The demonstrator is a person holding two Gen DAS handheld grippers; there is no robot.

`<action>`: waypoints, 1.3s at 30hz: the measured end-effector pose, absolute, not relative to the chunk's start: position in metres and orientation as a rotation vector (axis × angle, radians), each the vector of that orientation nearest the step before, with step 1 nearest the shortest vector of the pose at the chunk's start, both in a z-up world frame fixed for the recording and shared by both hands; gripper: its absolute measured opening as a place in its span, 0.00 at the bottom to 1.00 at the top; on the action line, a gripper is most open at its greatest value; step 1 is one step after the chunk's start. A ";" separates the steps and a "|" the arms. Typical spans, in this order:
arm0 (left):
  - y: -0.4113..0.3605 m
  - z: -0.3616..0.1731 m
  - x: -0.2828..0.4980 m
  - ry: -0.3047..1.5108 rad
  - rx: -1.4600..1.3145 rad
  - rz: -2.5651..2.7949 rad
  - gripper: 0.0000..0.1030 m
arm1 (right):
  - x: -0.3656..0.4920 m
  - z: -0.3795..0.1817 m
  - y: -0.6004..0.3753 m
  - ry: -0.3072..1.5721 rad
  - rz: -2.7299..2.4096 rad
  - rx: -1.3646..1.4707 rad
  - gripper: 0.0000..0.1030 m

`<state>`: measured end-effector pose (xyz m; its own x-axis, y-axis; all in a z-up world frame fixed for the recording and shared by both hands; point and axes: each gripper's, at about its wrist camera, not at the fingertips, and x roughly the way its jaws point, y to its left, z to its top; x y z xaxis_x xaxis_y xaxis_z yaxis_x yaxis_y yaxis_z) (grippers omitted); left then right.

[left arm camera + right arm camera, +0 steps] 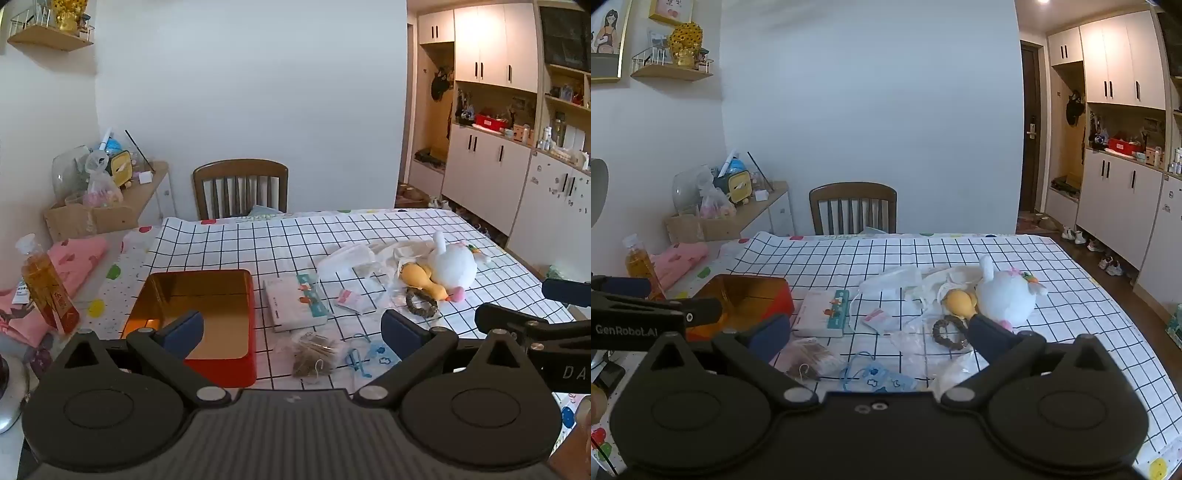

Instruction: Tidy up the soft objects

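Note:
A white plush toy (452, 267) (1006, 295) lies on the checked tablecloth at the right, with a yellow rubber duck (423, 278) (958, 302) and a dark braided ring (421, 302) (949, 334) beside it. Clear plastic bags (351, 258) (897, 280) lie around them. An empty red tin box (199, 317) (742, 299) with a gold inside stands at the left. My left gripper (291, 332) hovers open over the near table edge with nothing between its fingers. My right gripper (881, 338) is open too, its right finger near the ring.
A white and teal packet (295, 301) (825, 314), a bag of brown sticks (314, 356) (812, 362) and a blue patterned mask (369, 354) (879, 378) lie near the front. A bottle of amber liquid (48, 288) and pink cloth (74, 266) sit left. A wooden chair (240, 188) stands behind.

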<state>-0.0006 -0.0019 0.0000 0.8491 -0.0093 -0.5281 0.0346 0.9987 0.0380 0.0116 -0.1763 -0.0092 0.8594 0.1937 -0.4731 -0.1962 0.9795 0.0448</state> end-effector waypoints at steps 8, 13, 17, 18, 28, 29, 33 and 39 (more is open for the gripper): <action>0.003 0.000 -0.007 0.555 0.014 -0.014 1.00 | 0.012 -0.009 -0.178 0.489 0.201 -0.005 1.00; -0.001 -0.003 0.000 0.567 0.011 -0.022 1.00 | 0.011 -0.008 -0.177 0.481 0.194 -0.002 1.00; 0.001 -0.002 0.003 0.567 0.011 -0.033 1.00 | 0.012 -0.008 -0.175 0.480 0.190 0.000 1.00; 0.001 -0.002 0.003 0.567 0.010 -0.031 1.00 | 0.012 -0.010 -0.177 0.478 0.189 0.003 1.00; 0.004 -0.002 0.004 0.565 -0.001 -0.037 1.00 | 0.012 -0.010 -0.176 0.471 0.192 0.002 1.00; 0.005 -0.002 0.005 0.564 -0.002 -0.038 1.00 | 0.012 -0.010 -0.176 0.470 0.194 0.001 1.00; 0.005 -0.002 0.004 0.563 0.001 -0.041 1.00 | 0.012 -0.010 -0.175 0.466 0.198 0.000 1.00; 0.004 -0.001 0.003 0.559 0.006 -0.048 1.00 | 0.012 -0.009 -0.173 0.464 0.202 -0.003 1.00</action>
<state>0.0027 0.0040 -0.0012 0.8467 -0.0435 -0.5303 0.0468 0.9989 -0.0072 0.0116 -0.1725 -0.0089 0.8744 0.1932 -0.4451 -0.1945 0.9799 0.0434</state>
